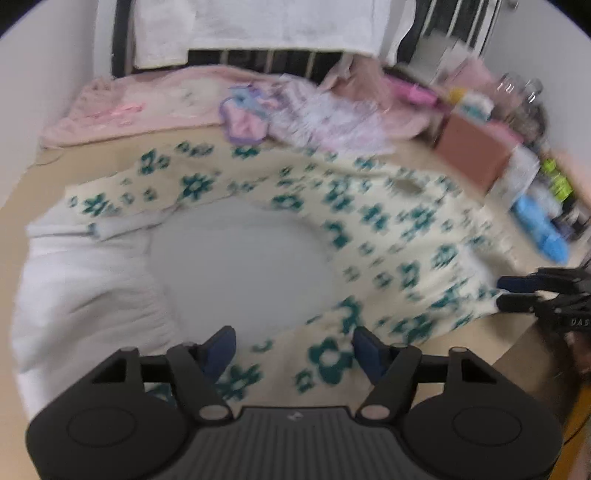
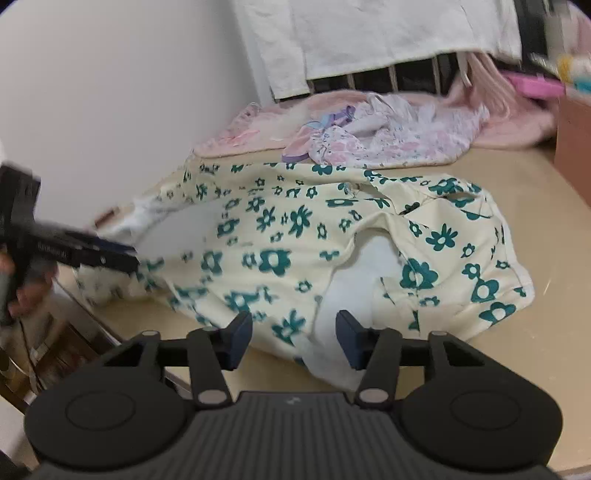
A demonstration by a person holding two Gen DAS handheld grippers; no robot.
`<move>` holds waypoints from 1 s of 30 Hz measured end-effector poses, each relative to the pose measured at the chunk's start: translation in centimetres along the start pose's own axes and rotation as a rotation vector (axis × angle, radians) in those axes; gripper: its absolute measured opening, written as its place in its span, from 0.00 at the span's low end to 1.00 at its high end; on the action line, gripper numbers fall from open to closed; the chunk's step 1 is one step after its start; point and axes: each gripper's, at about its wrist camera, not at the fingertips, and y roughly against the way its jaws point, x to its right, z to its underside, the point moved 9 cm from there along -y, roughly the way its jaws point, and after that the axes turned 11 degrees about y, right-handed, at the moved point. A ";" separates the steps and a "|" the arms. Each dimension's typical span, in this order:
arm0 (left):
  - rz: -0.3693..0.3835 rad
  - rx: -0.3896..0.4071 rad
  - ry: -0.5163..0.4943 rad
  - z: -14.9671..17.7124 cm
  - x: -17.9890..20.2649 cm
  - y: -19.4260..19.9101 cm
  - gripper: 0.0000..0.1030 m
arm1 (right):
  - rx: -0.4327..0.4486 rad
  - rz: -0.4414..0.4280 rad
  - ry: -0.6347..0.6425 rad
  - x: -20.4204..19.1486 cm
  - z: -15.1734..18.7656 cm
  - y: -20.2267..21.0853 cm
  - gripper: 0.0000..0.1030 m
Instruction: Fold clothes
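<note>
A cream garment with teal flowers (image 1: 369,221) (image 2: 277,236) lies crumpled on the beige table (image 2: 535,192), its white lining turned out in places. In the left wrist view my left gripper (image 1: 294,343) hovers over the garment's near hem, jaws open, with cloth lying below the gap and the pads not pressing it. My right gripper (image 2: 294,328) stands open over a white fold at the garment's near edge. Each gripper also shows in the other's view: the right gripper (image 1: 517,293) at the garment's right edge, the left gripper (image 2: 122,254) at its left edge. The left wrist view is blurred.
Pink clothes (image 1: 147,107) and a pale floral garment (image 2: 406,136) are heaped at the table's back. A brown box (image 1: 476,151), bottles and clutter stand at the right. A white cloth (image 1: 258,22) hangs over a dark rail behind. A white wall (image 2: 110,92) bounds the left.
</note>
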 end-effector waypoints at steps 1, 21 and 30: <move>0.020 0.011 -0.052 0.2 0.4 0.2 0.61 | -0.011 0.011 0.027 -0.3 0.3 -0.1 0.27; 0.127 0.128 -0.090 -4.1 1.9 2.0 0.51 | 0.149 0.244 0.067 5.1 -2.3 2.3 0.55; 0.062 0.141 -0.020 -7.0 11.0 -4.0 0.57 | -0.008 0.351 0.122 5.7 -1.6 0.7 0.09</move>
